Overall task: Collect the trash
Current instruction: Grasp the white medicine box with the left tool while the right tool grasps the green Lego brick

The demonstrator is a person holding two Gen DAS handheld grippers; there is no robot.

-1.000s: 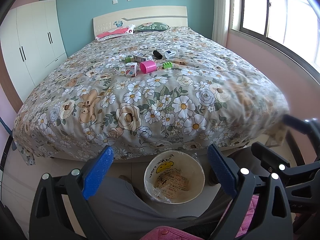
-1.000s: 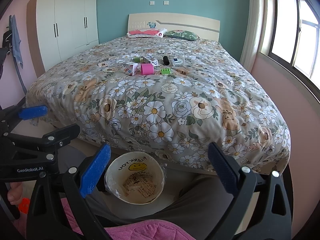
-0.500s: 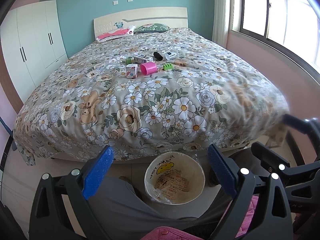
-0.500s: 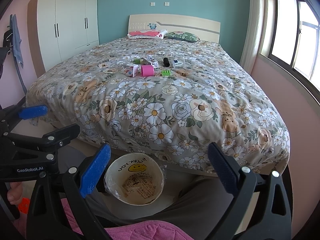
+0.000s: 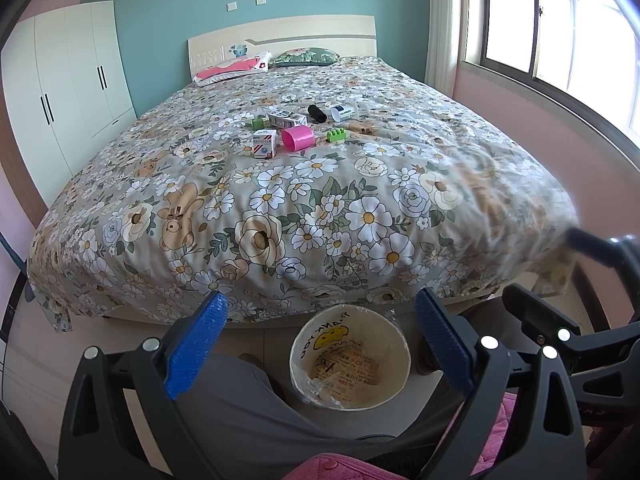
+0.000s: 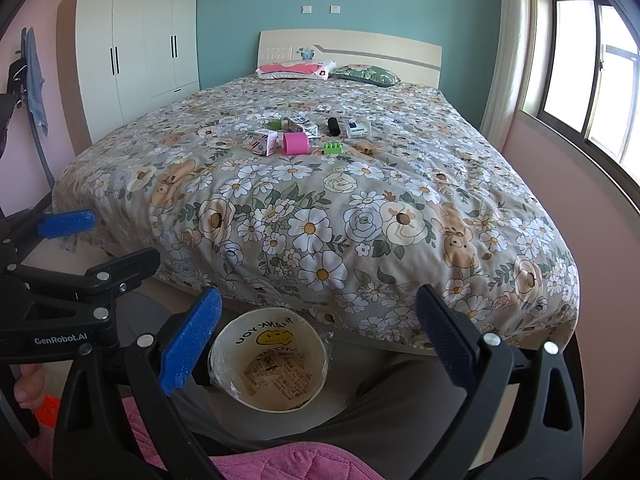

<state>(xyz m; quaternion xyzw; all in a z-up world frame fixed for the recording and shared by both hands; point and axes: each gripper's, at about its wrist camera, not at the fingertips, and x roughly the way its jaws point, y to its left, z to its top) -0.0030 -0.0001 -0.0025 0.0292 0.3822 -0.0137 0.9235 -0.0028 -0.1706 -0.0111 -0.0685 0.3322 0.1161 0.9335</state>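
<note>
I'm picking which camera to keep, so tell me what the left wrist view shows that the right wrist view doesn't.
Only the left wrist view shows the right hand-held gripper, reaching in at the right edge with its jaws apart.

Only the right wrist view shows the left hand-held gripper at its left edge, also with its jaws apart, blue clothing hanging on the left wall, and an orange object on the floor.

Both show the floral bed, the pink cup among the small items on it, the lined bin on the floor, the white wardrobe and the window.
</note>
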